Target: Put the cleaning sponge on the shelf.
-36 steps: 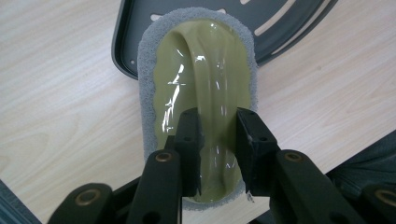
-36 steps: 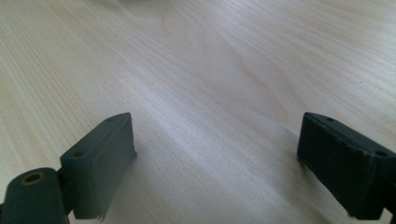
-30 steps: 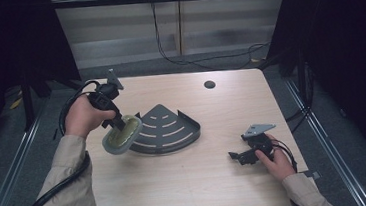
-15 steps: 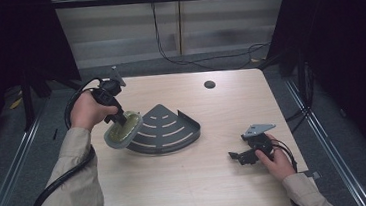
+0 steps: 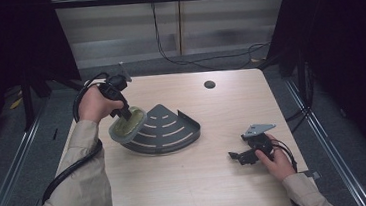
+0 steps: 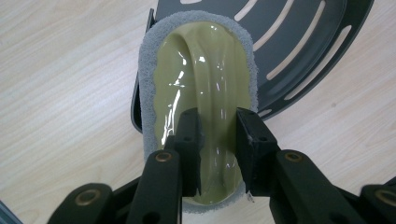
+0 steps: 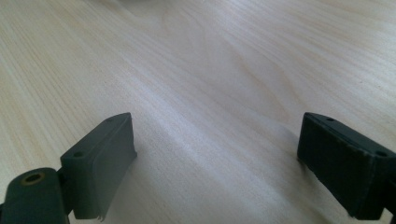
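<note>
- Left gripper [image 6: 217, 128]: jaws clamped on the scrubber's [image 6: 205, 60] ridge, over the rack's [image 6: 299, 42] edge.
- Right gripper [image 7: 217, 163]: jaws apart, low over the bench [image 7: 224, 60].

The scrubber [image 6: 205, 93] is shiny olive green with a fuzzy grey edge. The rack [image 5: 166, 129] is dark grey with pale stripes. The table [image 5: 203, 181] is light wood.

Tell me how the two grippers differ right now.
The left gripper is shut on the scrubber, jaws pinching its olive ridge; the right gripper stands open with nothing between its jaws. The left is raised, holding the scrubber over the edge of the grey rack; the right sits low by the bare table. Both have black jaws.
</note>
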The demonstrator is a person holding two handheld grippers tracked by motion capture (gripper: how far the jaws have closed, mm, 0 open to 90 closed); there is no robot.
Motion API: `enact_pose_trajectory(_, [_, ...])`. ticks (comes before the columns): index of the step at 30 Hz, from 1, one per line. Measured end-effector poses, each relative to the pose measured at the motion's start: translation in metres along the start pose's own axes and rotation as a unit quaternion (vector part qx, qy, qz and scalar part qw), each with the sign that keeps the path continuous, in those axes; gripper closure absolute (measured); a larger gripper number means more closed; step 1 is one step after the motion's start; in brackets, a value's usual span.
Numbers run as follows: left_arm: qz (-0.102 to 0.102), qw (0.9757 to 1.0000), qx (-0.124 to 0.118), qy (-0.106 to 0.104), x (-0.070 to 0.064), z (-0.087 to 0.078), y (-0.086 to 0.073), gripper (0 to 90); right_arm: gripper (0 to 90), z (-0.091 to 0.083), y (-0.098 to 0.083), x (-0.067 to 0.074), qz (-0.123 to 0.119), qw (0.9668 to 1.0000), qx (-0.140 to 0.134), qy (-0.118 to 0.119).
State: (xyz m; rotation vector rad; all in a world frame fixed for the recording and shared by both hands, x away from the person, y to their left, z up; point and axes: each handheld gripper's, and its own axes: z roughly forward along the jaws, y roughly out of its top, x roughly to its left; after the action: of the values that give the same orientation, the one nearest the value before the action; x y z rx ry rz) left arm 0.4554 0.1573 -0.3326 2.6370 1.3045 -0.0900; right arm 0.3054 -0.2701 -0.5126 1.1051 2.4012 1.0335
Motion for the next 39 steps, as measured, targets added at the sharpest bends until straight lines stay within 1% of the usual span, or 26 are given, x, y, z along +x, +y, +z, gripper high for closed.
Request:
enact_pose_trajectory(1, [0.003, 1.0000, 0.003, -0.001, 0.000, 0.001, 0.001, 71.6, 10.5, 0.000, 0.000, 0.000, 0.000, 1.0000, 0.000, 0.000])
enact_pose_trajectory(2, [0.001, 1.0000, 0.004, -0.001, 0.000, 0.002, 0.002, 71.6, 10.5, 0.000, 0.000, 0.000, 0.000, 1.0000, 0.000, 0.000])
enact_pose_trajectory(4, [0.004, 1.0000, 0.004, -0.005, 0.000, 0.006, 0.005, 71.6, 10.5, 0.000, 0.000, 0.000, 0.000, 1.0000, 0.000, 0.000])
enact_pose_trajectory(7, [0.010, 0.9999, 0.006, 0.001, 0.001, 0.010, 0.008, 71.6, 10.5, 0.000, 0.000, 0.000, 0.000, 1.0000, 0.000, 0.000])
enact_pose_trajectory(10, [0.018, 0.9998, 0.006, 0.000, 0.002, 0.015, 0.011, 71.6, 10.5, 0.000, 0.000, 0.000, -0.001, 1.0000, 0.000, 0.000])
enact_pose_trajectory(11, [0.019, 0.9998, 0.007, 0.003, 0.003, 0.017, 0.012, 71.6, 10.5, 0.000, 0.000, 0.000, 0.000, 1.0000, 0.000, 0.000])
enact_pose_trajectory(13, [0.016, 0.9998, 0.009, -0.002, 0.003, 0.021, 0.013, 71.6, 10.5, 0.000, 0.000, 0.000, 0.000, 1.0000, 0.000, 0.000])
enact_pose_trajectory(14, [0.018, 0.9998, 0.006, 0.001, 0.003, 0.023, 0.014, 71.6, 10.5, 0.000, 0.000, 0.000, 0.000, 1.0000, -0.001, 0.000])
enact_pose_trajectory(17, [0.020, 0.9998, 0.005, -0.002, 0.004, 0.026, 0.016, 71.6, 10.5, 0.000, 0.000, 0.000, 0.000, 1.0000, -0.001, 0.000])
enact_pose_trajectory(18, [0.016, 0.9998, 0.006, -0.002, 0.003, 0.028, 0.016, 71.6, 10.5, 0.000, 0.000, 0.000, 0.000, 1.0000, -0.001, 0.000])
enact_pose_trajectory(19, [0.026, 0.9997, 0.005, -0.004, 0.004, 0.029, 0.017, 71.6, 10.5, 0.000, 0.000, 0.000, 0.000, 1.0000, -0.001, 0.000])
enact_pose_trajectory(21, [0.025, 0.9997, 0.004, -0.004, 0.004, 0.031, 0.017, 71.6, 10.5, 0.000, 0.000, 0.000, -0.001, 1.0000, -0.001, 0.000])
enact_pose_trajectory(22, [0.026, 0.9997, 0.005, 0.004, 0.004, 0.031, 0.018, 71.6, 10.5, 0.000, 0.000, 0.000, 0.000, 1.0000, -0.001, 0.000])
enact_pose_trajectory(23, [0.026, 0.9997, 0.004, -0.001, 0.004, 0.033, 0.018, 71.6, 10.5, 0.000, 0.000, 0.000, 0.000, 1.0000, -0.001, 0.000])
enact_pose_trajectory(24, [0.027, 0.9996, 0.004, 0.006, 0.004, 0.033, 0.019, 71.5, 10.5, 0.000, 0.000, 0.000, 0.000, 1.0000, -0.001, 0.000])
enact_pose_trajectory(25, [0.027, 0.9996, 0.003, 0.004, 0.004, 0.035, 0.019, 71.5, 10.5, 0.000, 0.000, 0.000, -0.001, 1.0000, -0.001, 0.000])
enact_pose_trajectory(27, [0.027, 0.9996, 0.004, 0.006, 0.004, 0.036, 0.020, 71.5, 10.5, 0.000, 0.000, 0.000, 0.000, 1.0000, -0.001, 0.000])
enact_pose_trajectory(28, [0.028, 0.9996, 0.002, 0.002, 0.004, 0.037, 0.021, 71.5, 10.5, 0.000, 0.000, 0.000, -0.001, 1.0000, -0.001, 0.000])
enact_pose_trajectory(29, [0.032, 0.9994, 0.003, 0.008, 0.004, 0.037, 0.022, 71.5, 10.5, 0.000, 0.000, 0.000, -0.001, 1.0000, -0.001, 0.000])
enact_pose_trajectory(30, [0.028, 0.9996, 0.000, 0.005, 0.003, 0.038, 0.022, 71.5, 10.5, 0.000, 0.000, 0.000, -0.001, 1.0000, -0.001, 0.000])
enact_pose_trajectory(31, [0.032, 0.9994, -0.002, 0.010, 0.004, 0.038, 0.023, 71.5, 10.5, 0.000, 0.000, 0.000, 0.000, 1.0000, -0.001, 0.000])
enact_pose_trajectory(32, [0.030, 0.9995, -0.002, 0.004, 0.004, 0.040, 0.023, 71.6, 10.5, 0.000, 0.000, 0.000, 0.000, 1.0000, -0.001, 0.000])
enact_pose_trajectory(33, [0.031, 0.9995, 0.000, 0.005, 0.004, 0.040, 0.023, 71.5, 10.5, 0.000, 0.000, 0.000, 0.000, 1.0000, -0.001, 0.000])
enact_pose_trajectory(34, [0.034, 0.9994, -0.005, 0.007, 0.004, 0.041, 0.024, 71.5, 10.5, 0.000, 0.000, 0.000, 0.000, 1.0000, -0.001, 0.000])
enact_pose_trajectory(38, [0.037, 0.9993, -0.003, 0.010, 0.003, 0.045, 0.026, 71.5, 10.5, 0.000, 0.000, 0.000, 0.000, 1.0000, -0.001, 0.000])
enact_pose_trajectory(39, [0.038, 0.9992, -0.003, 0.005, 0.003, 0.047, 0.026, 71.5, 10.5, 0.000, 0.000, 0.000, 0.000, 1.0000, -0.001, 0.000])
